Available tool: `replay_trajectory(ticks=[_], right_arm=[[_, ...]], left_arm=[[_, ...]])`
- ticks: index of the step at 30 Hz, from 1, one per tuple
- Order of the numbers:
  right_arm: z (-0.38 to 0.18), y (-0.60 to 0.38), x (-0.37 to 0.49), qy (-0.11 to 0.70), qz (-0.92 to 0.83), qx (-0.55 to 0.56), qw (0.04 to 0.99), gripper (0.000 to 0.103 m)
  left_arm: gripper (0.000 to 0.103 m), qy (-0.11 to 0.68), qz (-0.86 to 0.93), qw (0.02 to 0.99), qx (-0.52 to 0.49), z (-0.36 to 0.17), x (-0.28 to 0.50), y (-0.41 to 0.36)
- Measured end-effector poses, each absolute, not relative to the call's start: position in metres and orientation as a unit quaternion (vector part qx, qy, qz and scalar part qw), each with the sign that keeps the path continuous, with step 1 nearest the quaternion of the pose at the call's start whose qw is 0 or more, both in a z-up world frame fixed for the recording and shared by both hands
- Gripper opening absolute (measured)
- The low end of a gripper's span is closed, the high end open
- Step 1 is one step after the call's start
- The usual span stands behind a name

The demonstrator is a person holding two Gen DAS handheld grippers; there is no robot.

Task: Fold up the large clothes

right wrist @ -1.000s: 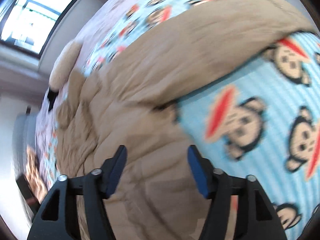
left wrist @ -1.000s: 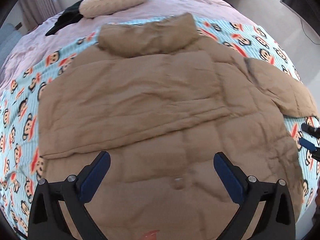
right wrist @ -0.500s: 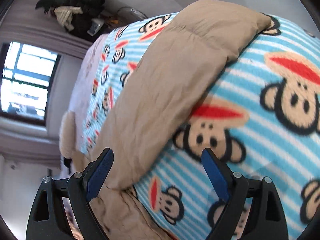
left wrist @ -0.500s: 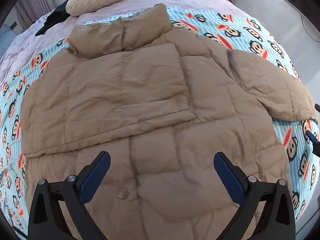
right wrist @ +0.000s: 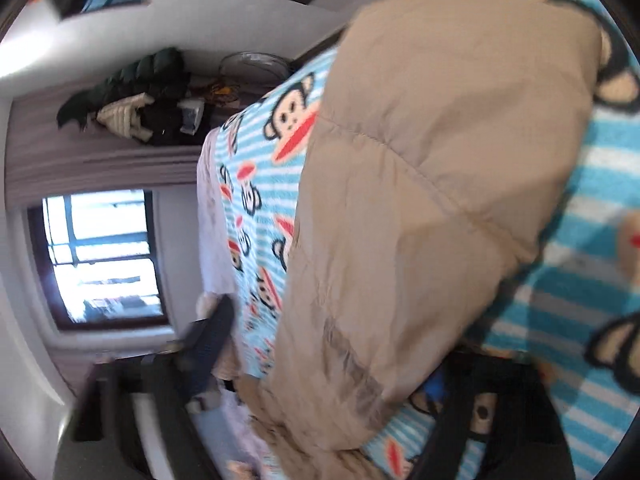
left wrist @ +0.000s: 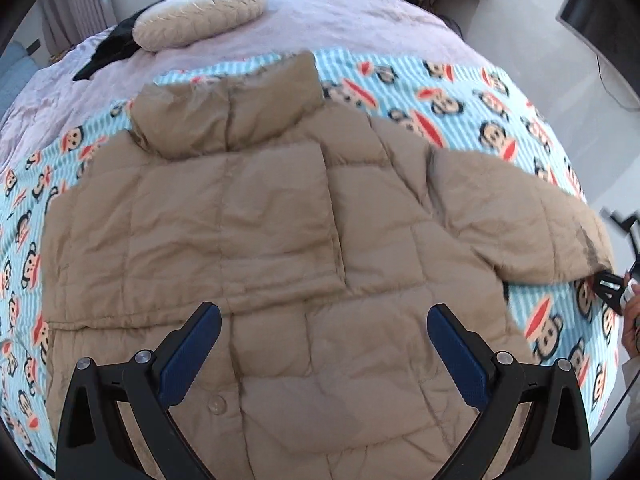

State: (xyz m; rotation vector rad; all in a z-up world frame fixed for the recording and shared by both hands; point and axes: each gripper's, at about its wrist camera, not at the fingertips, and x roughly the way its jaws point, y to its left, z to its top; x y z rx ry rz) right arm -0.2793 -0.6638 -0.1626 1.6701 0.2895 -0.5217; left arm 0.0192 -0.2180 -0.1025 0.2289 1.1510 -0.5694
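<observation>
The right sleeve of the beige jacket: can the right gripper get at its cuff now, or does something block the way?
Probably yes. The right gripper is already at the cuff of the sleeve, its fingers either side of the fabric. Nothing lies on the sleeve; only the monkey blanket is under it. Blur hides whether it has closed.

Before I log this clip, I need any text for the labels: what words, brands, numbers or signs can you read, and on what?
None can be read.
Jacket: no label or logo shows; its button looks plain.
Blanket: only a cartoon monkey print, no lettering.
Pillow: no text.
Clutter by the far wall: too small and blurred to read.
Right wrist view: blurred by motion.
</observation>
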Motion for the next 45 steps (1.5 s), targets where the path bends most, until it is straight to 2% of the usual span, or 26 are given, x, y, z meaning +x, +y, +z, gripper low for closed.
replay_trajectory(ticks=[1,2,3,13,18,21,25,29,32,37,40,41,42,43,44,45], right_arm=[[-0.169,-0.666,-0.279,0.116,-0.219,0.747,0.617,0.036],[-0.174,-0.666,-0.278,0.108,-0.212,0.759,0.606,0.011],[-0.175,-0.666,-0.275,0.101,-0.205,0.765,0.601,0.007],[-0.082,-0.627,-0.172,0.172,-0.119,0.640,0.740,0.007],[-0.027,-0.560,-0.082,0.240,-0.053,0.516,0.820,0.007],[-0.008,-0.493,-0.025,0.296,-0.024,0.406,0.864,0.007],[-0.024,-0.402,0.029,0.375,0.012,0.290,0.881,0.007],[-0.072,-0.340,0.057,0.445,0.023,0.225,0.867,0.007],[-0.115,-0.326,0.058,0.481,0.014,0.224,0.848,0.007],[-0.154,-0.333,0.058,0.510,-0.002,0.248,0.824,0.008],[-0.155,-0.341,0.053,0.518,0.000,0.274,0.810,0.018],[-0.150,-0.344,0.048,0.517,0.004,0.284,0.807,0.035],[-0.144,-0.347,0.042,0.511,0.007,0.297,0.807,0.063],[-0.136,-0.351,0.034,0.500,0.005,0.311,0.809,0.075],[-0.129,-0.357,0.025,0.482,-0.003,0.326,0.813,0.081],[-0.125,-0.365,0.015,0.469,-0.009,0.343,0.814,0.081]], left_arm=[[0.103,0.531,-0.263,0.799,0.105,-0.100,0.022,-0.217],[0.103,0.525,-0.261,0.803,0.103,-0.096,0.026,-0.215],[0.103,0.521,-0.260,0.807,0.101,-0.093,0.029,-0.213],[0.103,0.532,-0.201,0.819,0.076,-0.100,0.071,-0.150],[0.103,0.534,-0.195,0.821,0.050,-0.102,0.082,-0.116],[0.103,0.525,-0.177,0.831,0.045,-0.100,0.091,-0.095],[0.103,0.522,-0.157,0.838,0.035,-0.102,0.104,-0.067],[0.103,0.525,-0.144,0.838,0.031,-0.109,0.110,-0.051],[0.103,0.525,-0.142,0.839,0.033,-0.116,0.111,-0.047],[0.103,0.535,-0.151,0.830,0.034,-0.132,0.111,-0.056],[0.103,0.539,-0.162,0.826,0.027,-0.138,0.112,-0.065],[0.103,0.539,-0.165,0.826,0.026,-0.138,0.113,-0.068],[0.103,0.539,-0.167,0.825,0.025,-0.138,0.114,-0.071],[0.103,0.539,-0.170,0.825,0.023,-0.139,0.116,-0.072],[0.103,0.538,-0.174,0.824,0.021,-0.139,0.119,-0.073],[0.103,0.538,-0.179,0.824,0.017,-0.139,0.122,-0.074]])
